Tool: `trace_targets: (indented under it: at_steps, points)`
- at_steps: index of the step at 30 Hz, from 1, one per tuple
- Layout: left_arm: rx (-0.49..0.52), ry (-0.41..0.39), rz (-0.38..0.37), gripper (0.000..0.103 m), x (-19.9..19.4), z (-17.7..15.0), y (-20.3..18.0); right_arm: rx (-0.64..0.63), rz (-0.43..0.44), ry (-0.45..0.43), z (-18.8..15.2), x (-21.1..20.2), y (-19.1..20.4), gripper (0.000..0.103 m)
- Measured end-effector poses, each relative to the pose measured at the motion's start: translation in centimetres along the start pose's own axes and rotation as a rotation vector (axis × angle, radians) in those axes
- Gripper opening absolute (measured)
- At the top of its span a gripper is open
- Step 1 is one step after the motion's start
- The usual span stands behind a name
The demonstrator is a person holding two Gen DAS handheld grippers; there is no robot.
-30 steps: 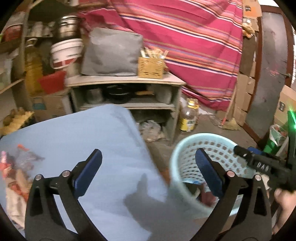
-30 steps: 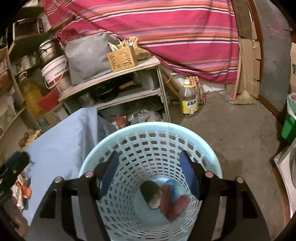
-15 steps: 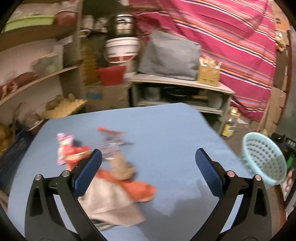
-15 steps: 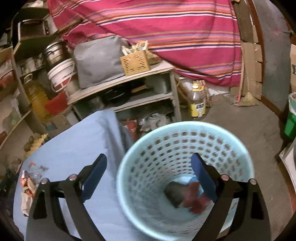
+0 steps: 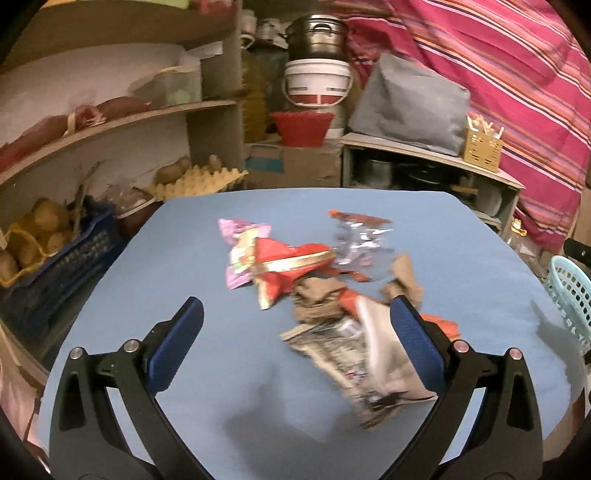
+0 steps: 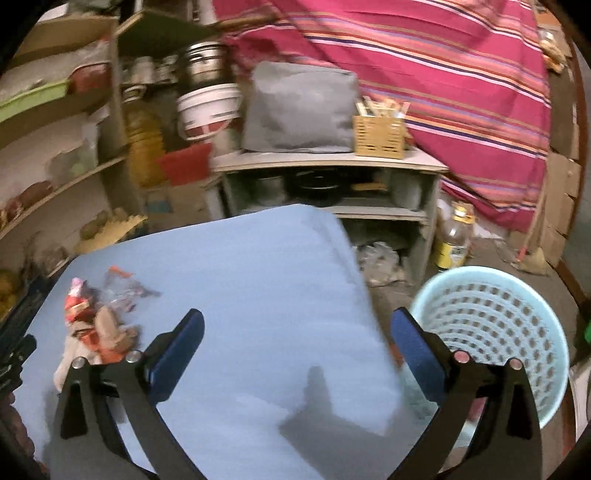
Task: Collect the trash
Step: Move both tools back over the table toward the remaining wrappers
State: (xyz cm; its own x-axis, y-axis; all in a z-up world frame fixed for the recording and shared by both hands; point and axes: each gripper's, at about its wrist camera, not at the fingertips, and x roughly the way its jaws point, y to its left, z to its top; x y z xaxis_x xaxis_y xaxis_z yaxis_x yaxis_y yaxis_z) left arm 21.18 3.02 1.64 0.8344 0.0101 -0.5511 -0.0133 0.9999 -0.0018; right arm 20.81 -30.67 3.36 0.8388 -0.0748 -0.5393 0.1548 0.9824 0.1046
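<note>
While both grippers hang above the blue table, the scene reads, left to right, as follows.

Shelving, far left: curved shelves [image 5: 122,122] hold sacks and tubs; below them sit egg trays [image 5: 195,182] and a dark blue crate [image 5: 70,254].
Table: blue cloth-covered top [image 5: 192,266], its near part bare.
Left gripper [image 5: 295,345]: jaws spread wide, nothing between the pads — its right-hand finger [image 5: 415,347] stands in front of the trash pile; contact cannot be told.
Trash pile [image 5: 325,295]: lies loose on the table, centre to right in the left wrist view. Pink wrapper [image 5: 240,247] at the left edge; red-and-gold wrapper [image 5: 291,262] overlapping it; clear silvery wrapper [image 5: 360,236] behind; crumpled brown paper [image 5: 317,299]; a flat printed grey wrapper [image 5: 354,354] nearest the camera.
Back wall items: white bucket [image 5: 317,83] under a metal pot [image 5: 317,35], red basin [image 5: 301,127], grey cover [image 5: 410,107], yellow caddy [image 5: 482,146], striped red cloth [image 5: 535,74].
Right gripper [image 6: 295,347]: jaws opening, near their widest, empty — over bare table, with the trash pile [image 6: 96,325] well off to its left.
Basket [image 6: 491,332]: pale blue, perforated, on the floor just beside the table's right edge; its contents are not visible.
Floor, right: a yellow-labelled bottle [image 6: 454,240] beside the low shelf unit [image 6: 332,166].
</note>
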Motion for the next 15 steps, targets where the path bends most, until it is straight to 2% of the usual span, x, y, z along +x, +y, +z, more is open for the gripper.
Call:
trace_targets:
  at_steps: [6,13,15]
  points:
    - [-0.040,0.001,0.042,0.098,0.2,-0.1,3.4,-0.071,0.031,0.006,-0.8,0.3,4.5,0.099]
    - [-0.081,0.013,0.076,0.098,0.0,-0.2,6.8,-0.146,-0.082,0.025,-1.4,1.1,7.8,0.099]
    - [-0.082,0.013,0.085,0.098,-0.1,-0.3,7.5,-0.141,-0.061,0.040,-1.4,1.2,8.5,0.099]
